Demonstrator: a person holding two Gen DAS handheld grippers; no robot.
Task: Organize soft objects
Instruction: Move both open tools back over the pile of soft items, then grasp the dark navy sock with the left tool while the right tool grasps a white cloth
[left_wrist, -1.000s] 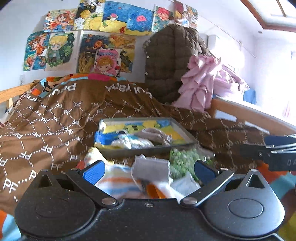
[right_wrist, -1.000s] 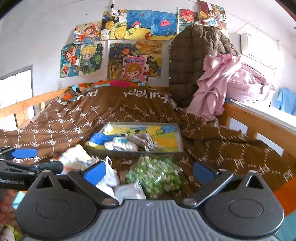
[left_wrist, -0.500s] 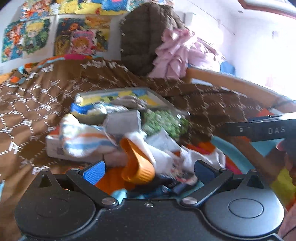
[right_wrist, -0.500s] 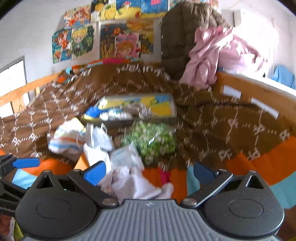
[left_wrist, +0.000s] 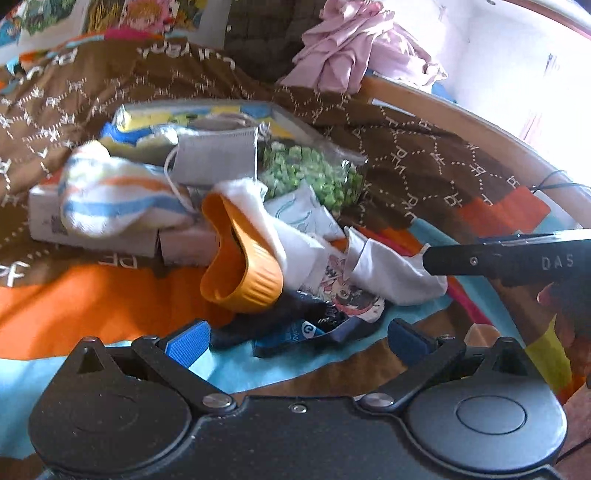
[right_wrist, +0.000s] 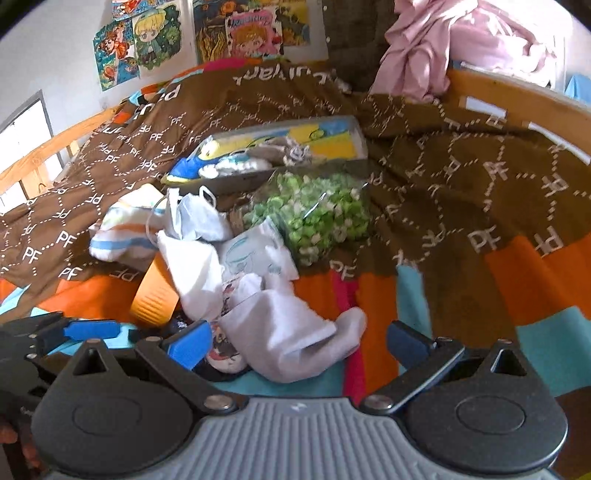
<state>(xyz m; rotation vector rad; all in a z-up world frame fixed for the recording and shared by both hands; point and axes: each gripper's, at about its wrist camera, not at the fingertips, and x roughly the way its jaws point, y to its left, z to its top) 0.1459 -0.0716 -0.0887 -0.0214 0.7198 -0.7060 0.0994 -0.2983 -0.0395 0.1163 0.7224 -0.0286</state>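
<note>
Both grippers — left gripper (left_wrist: 295, 336) and right gripper (right_wrist: 295, 341) — hover spread wide, grasping nothing. Nearest the right gripper lies a white sock (right_wrist: 291, 332); beyond it, an orange cup (left_wrist: 240, 266), a bag of green pieces (right_wrist: 321, 214) and the tray (right_wrist: 356, 129). Advice: centre the fingers on the sock alone, clear of the cup.

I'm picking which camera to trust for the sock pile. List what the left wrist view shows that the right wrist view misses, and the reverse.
Left wrist only: the white box under the striped sock, and the orange cup's open mouth.
Right wrist only: the window and the wooden rail on that side.
Both: the tray, the bag of green pieces, the white sock.
</note>
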